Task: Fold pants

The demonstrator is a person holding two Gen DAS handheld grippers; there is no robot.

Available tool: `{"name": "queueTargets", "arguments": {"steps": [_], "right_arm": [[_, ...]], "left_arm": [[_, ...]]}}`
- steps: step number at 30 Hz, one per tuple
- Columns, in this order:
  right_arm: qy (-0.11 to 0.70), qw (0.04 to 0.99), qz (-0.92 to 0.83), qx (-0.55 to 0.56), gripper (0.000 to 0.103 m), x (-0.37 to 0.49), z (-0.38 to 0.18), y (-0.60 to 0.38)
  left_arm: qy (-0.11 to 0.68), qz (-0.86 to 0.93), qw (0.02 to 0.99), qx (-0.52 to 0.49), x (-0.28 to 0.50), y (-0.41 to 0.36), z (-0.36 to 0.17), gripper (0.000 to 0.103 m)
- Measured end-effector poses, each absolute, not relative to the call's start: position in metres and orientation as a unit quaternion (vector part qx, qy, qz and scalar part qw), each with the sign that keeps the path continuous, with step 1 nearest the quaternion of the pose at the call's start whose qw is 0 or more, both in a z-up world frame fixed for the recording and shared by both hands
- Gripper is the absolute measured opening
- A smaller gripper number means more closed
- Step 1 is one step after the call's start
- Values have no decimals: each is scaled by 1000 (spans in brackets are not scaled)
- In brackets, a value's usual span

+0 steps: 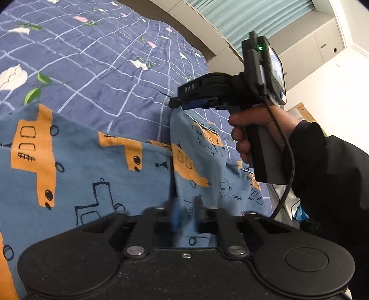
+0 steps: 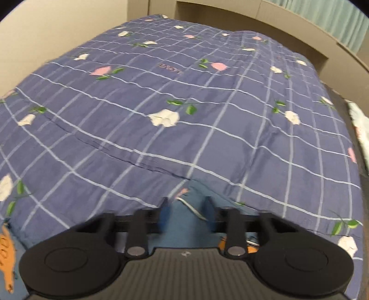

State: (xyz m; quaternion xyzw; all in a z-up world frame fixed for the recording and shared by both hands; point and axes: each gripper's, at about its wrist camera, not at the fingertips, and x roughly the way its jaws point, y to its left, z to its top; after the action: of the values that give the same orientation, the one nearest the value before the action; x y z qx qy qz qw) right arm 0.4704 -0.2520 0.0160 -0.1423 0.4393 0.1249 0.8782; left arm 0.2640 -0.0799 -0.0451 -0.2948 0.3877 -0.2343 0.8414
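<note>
The pants are blue with orange patches and black line drawings, and they lie on the checked bed cover. My left gripper is low in its view, blurred and shut on a fold of the pants. My right gripper, held by a hand in a black sleeve, pinches a corner of the pants and holds it up in a peak above the bed. In the right wrist view the right gripper has blue pants cloth between its fingers, with the bed cover beyond.
The flowered purple-blue cover spans the bed. A beige headboard ledge and a teal curtain stand behind it. A pale cabinet is at upper right. A light patterned cloth lies at the bed's right edge.
</note>
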Motion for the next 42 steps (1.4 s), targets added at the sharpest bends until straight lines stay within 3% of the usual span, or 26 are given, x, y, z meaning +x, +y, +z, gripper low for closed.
{"name": "queueTargets", "arguments": {"steps": [2, 8, 16, 25, 29, 36, 39, 41, 42], "right_arm": [[426, 887, 129, -122, 7, 465, 21, -261], [354, 924, 123, -71, 5, 425, 63, -307], [281, 956, 86, 20, 5, 353, 102, -405], [294, 948, 31, 116, 5, 294, 43, -497], [302, 941, 22, 149, 5, 288, 15, -513], [292, 940, 23, 172, 5, 268, 8, -530], [314, 934, 21, 172, 7, 268, 0, -532], [324, 930, 30, 173, 14, 265, -2, -533], [325, 930, 38, 170, 24, 261, -2, -532]], "left_arm": [[379, -234, 850, -282, 262, -82, -39, 0], [343, -251, 874, -234, 248, -96, -8, 0], [312, -282, 902, -95, 223, -148, 16, 0], [326, -299, 896, 34, 206, -193, -10, 0], [345, -301, 888, 45, 206, -199, -21, 9], [353, -306, 884, 19, 207, -194, -26, 9], [362, -301, 882, 12, 211, -194, -28, 16], [362, -302, 882, -2, 210, -190, -25, 33], [358, -302, 883, -9, 208, -186, -22, 39]]}}
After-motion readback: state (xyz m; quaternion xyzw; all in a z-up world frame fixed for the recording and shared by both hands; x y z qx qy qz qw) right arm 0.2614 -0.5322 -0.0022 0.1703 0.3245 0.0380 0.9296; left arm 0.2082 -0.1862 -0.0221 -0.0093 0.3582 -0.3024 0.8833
